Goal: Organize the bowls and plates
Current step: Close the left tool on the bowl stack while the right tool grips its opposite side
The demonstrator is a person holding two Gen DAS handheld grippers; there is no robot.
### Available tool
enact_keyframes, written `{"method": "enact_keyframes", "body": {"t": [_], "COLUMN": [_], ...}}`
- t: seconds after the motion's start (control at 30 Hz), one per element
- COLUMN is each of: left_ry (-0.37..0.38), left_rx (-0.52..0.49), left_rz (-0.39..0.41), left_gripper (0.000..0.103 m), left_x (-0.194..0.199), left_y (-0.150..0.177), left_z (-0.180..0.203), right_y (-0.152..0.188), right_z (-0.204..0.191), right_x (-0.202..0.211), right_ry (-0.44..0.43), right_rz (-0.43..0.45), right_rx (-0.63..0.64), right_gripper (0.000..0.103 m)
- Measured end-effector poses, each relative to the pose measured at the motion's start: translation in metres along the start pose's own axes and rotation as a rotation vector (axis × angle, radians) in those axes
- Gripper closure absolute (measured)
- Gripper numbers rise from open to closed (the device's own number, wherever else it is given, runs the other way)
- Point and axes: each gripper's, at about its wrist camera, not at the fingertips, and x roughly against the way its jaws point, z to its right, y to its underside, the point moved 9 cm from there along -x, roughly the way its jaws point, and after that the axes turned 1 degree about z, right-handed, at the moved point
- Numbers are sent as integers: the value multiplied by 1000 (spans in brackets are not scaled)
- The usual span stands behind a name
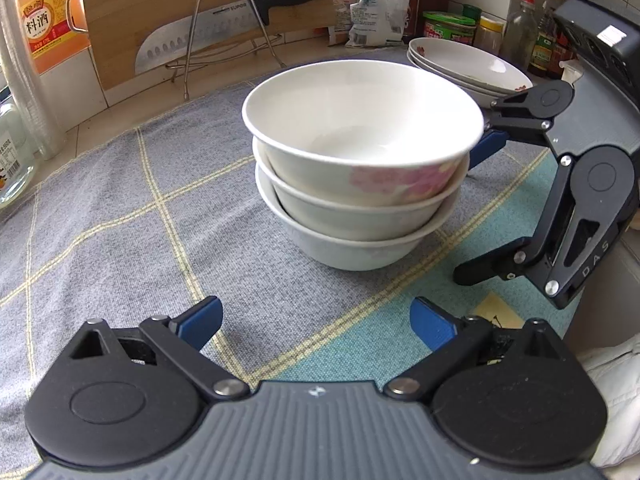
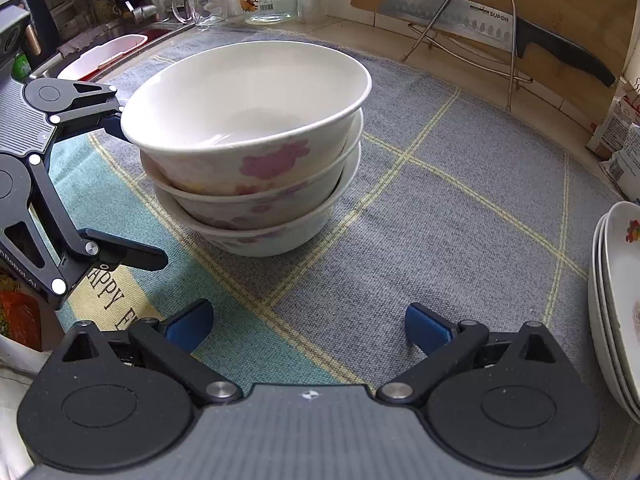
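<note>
Three white bowls with pink flowers are nested in one stack [image 1: 360, 184] [image 2: 256, 160] in the middle of a grey and teal cloth mat [image 1: 120, 220] [image 2: 460, 220]. A stack of white plates [image 1: 468, 64] [image 2: 616, 300] sits at the mat's far right corner. My left gripper [image 1: 318, 320] [image 2: 132, 192] is open, a short way in front of the bowls, holding nothing. My right gripper [image 2: 310, 328] [image 1: 480, 204] is open too, and in the left wrist view it stands beside the stack's right side. Its far finger reaches behind the top bowl's rim; contact cannot be told.
A large knife [image 1: 208, 36] [image 2: 480, 20] rests on a wire rack against a wooden cutting board behind the mat. An orange cooking wine bottle [image 1: 44, 16], jars, sauce bottles [image 1: 520, 28] and bags line the back wall. A glass mug [image 2: 200, 2] and sink [image 2: 104, 52] lie beyond the bowls.
</note>
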Motion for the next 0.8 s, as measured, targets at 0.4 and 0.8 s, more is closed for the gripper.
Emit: {"method": "enact_keyframes", "body": {"t": [0.4, 0.8], "left_ry": [88, 234], "left_rx": [-104, -249], "left_rz": [42, 126], "left_gripper": [0, 4], "left_x": [-10, -13], "left_y": [-2, -18], "left_z": [-3, -4], "right_y": [6, -11], "right_z": [-2, -5], "right_x": [2, -8], "right_ry": [15, 10], "right_rz": [67, 29], "right_rx": [11, 29], "right_gripper": [0, 0]}}
